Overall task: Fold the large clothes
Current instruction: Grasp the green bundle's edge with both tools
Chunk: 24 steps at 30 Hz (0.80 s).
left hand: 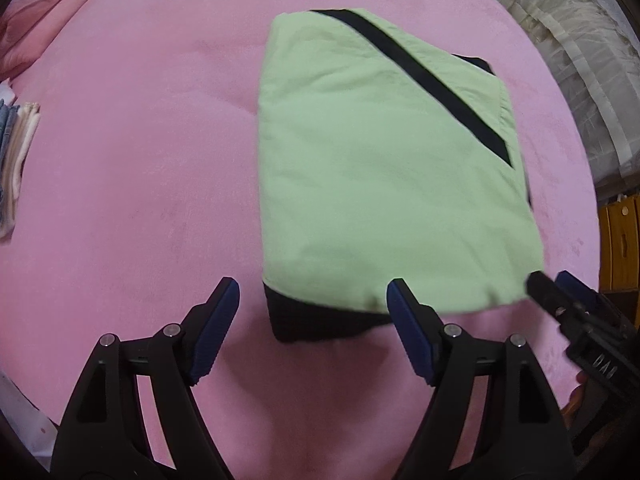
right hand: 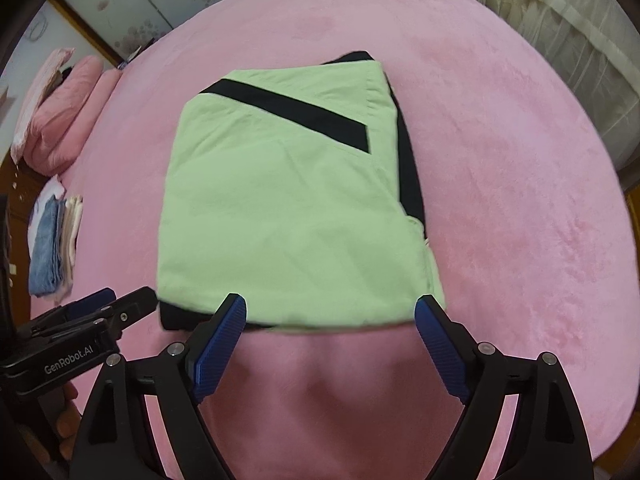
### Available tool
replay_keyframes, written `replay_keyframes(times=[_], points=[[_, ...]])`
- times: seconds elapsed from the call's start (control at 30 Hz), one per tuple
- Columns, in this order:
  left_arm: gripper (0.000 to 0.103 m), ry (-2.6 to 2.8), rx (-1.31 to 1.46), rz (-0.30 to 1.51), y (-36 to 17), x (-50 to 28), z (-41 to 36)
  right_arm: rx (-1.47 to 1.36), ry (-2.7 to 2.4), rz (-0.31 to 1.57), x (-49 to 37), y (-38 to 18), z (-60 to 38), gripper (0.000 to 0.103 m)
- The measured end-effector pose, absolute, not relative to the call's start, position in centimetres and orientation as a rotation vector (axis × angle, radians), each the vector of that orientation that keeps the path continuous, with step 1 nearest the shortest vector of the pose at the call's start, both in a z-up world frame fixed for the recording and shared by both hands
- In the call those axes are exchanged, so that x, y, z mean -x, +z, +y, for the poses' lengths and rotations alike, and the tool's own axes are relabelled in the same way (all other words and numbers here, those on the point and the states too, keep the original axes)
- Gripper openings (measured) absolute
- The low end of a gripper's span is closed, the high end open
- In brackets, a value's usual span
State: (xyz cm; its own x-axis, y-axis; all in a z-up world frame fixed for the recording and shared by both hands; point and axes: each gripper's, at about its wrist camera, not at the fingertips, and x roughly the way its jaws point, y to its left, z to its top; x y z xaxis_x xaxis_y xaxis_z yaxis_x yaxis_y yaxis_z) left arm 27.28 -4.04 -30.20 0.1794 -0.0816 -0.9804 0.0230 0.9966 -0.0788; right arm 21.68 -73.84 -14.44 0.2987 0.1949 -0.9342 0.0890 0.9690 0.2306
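Right wrist view showed our folded green garment [right hand: 292, 208] at 12 o'clock on the pink bedcover [right hand: 520, 200]; both the right gripper [right hand: 330, 310] and left gripper [left hand: 312, 296] gaped wide, empty. A snagged hem could undo the folds.

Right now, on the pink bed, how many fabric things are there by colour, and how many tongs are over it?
Green and black folded garment: 1
Blue folded items in the side stack: 1
Cream or pale folded items in the same stack: 1, exact number of layers unclear
Pink pillows at the bed's far edge: 2
Tongs, left and right, both open: 2
Total: 7
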Motion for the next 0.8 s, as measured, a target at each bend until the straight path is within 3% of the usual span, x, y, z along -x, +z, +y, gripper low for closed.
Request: replay_keyframes(times=[0.13, 0.3, 0.6, 0.8], points=[[0.074, -0.036, 0.027, 1.392, -32.2, -29.7, -2.4, -0.327, 0.027, 1.296, -24.0, -17.7, -78.0, 0.088], [0.074, -0.136, 0.216, 1.424, -34.3, -33.2, 0.3, -0.534, 0.123, 1.333, -27.3, -21.3, -82.4, 0.088], [0.074, -0.212, 0.368, 1.448, -36.8, -38.1, 1.7, -0.820, 0.444, 1.260, -33.5, -24.9, -86.7, 0.087], [0.074, -0.223, 0.395, 1.446, -37.8, -39.8, 1.5, -0.898, 0.531, 1.282, -36.1, -26.4, -86.6, 0.075]])
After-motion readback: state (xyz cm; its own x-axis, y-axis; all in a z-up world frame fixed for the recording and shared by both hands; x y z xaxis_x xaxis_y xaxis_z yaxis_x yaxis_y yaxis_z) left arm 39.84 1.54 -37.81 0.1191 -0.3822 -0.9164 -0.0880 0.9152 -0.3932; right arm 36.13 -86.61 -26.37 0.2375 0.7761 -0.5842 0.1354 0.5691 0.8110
